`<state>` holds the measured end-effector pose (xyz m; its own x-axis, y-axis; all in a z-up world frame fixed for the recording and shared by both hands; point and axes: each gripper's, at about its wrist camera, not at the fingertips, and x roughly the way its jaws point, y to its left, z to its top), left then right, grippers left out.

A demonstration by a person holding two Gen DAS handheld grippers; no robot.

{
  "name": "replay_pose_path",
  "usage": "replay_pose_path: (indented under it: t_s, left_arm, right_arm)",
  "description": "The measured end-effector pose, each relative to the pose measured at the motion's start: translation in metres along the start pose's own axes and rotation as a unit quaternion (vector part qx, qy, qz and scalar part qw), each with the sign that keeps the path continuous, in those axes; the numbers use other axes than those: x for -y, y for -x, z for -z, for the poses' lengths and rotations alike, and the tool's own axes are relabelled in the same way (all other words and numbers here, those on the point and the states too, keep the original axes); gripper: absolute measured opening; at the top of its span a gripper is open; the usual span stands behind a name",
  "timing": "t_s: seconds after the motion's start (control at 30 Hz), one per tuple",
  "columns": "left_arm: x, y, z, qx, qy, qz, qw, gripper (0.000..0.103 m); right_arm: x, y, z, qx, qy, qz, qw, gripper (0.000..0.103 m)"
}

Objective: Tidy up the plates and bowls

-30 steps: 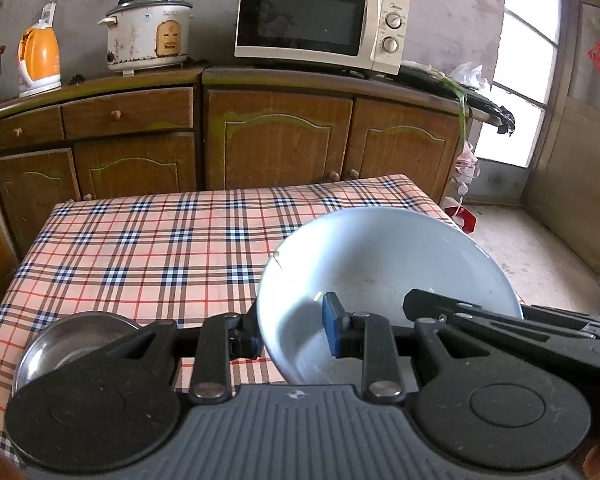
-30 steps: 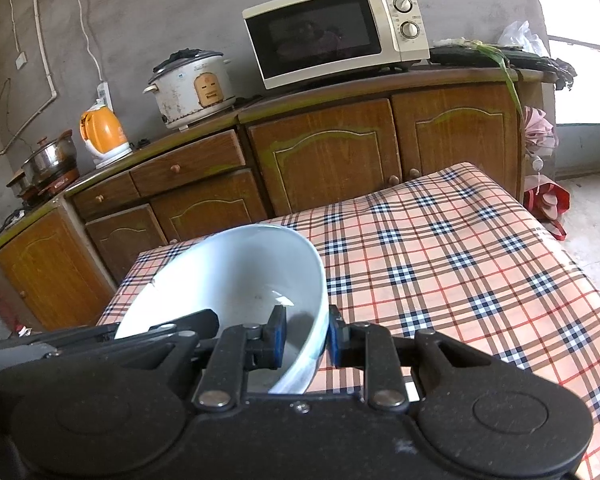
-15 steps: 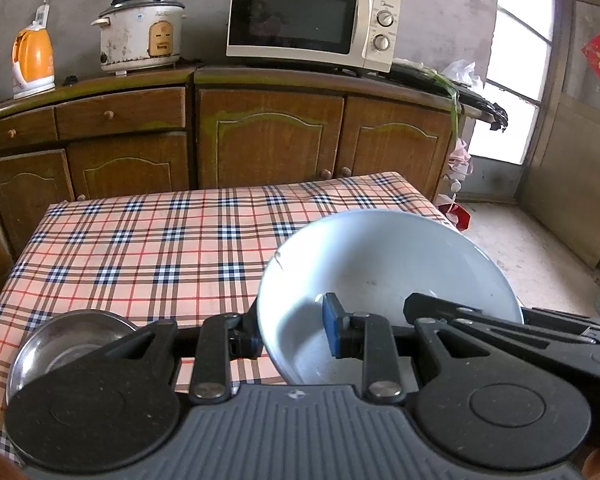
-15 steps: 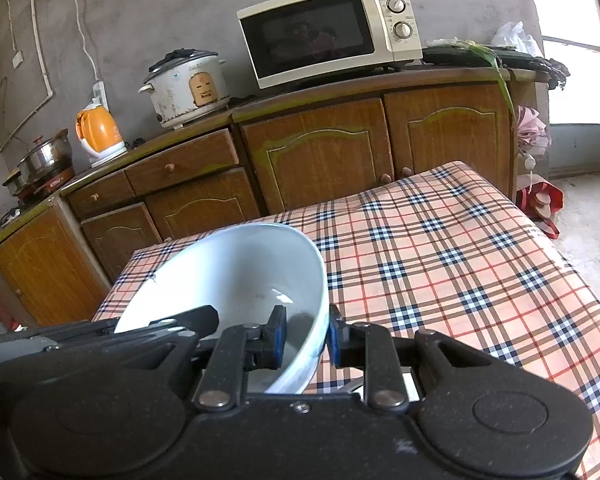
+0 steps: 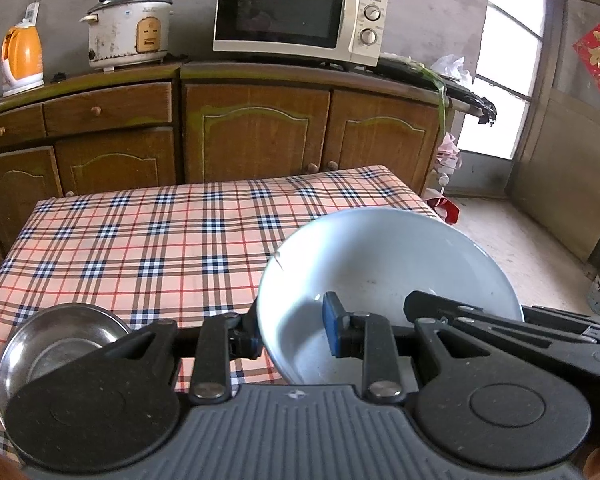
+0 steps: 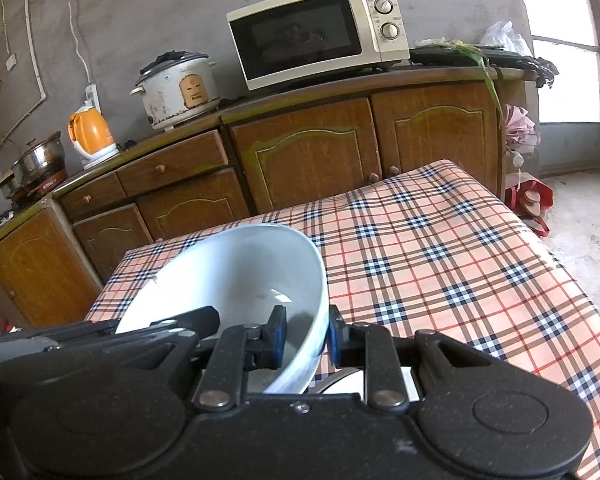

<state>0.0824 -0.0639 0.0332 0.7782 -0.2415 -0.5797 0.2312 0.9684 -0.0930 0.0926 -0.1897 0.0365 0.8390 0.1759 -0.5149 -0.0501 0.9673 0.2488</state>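
A large white bowl is held at the near end of the plaid-covered table, tilted, with both grippers on it. My left gripper is shut on its left rim, one blue pad inside the bowl. My right gripper is shut on the bowl's right rim. Each gripper shows in the other's view: the right gripper and the left gripper. An empty steel bowl sits on the cloth at the near left.
Brown cabinets stand behind the table and carry a microwave, a rice cooker and an orange kettle. A pale rim of some dish peeks out under the held bowl. Bare floor lies to the right.
Both grippers keep their hold on the white bowl. The views have shifted only slightly; nothing on the table has moved.
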Motion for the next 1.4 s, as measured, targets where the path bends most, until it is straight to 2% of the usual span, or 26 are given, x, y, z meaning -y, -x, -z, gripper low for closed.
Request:
replay_pose_path:
  t_s: [1.4]
  left_arm:
    - [0.043, -0.006, 0.018, -0.025, -0.034, 0.042, 0.9982, 0.029]
  right_arm:
    - [0.048, 0.029, 0.024, 0.0, -0.028, 0.032, 0.999, 0.027]
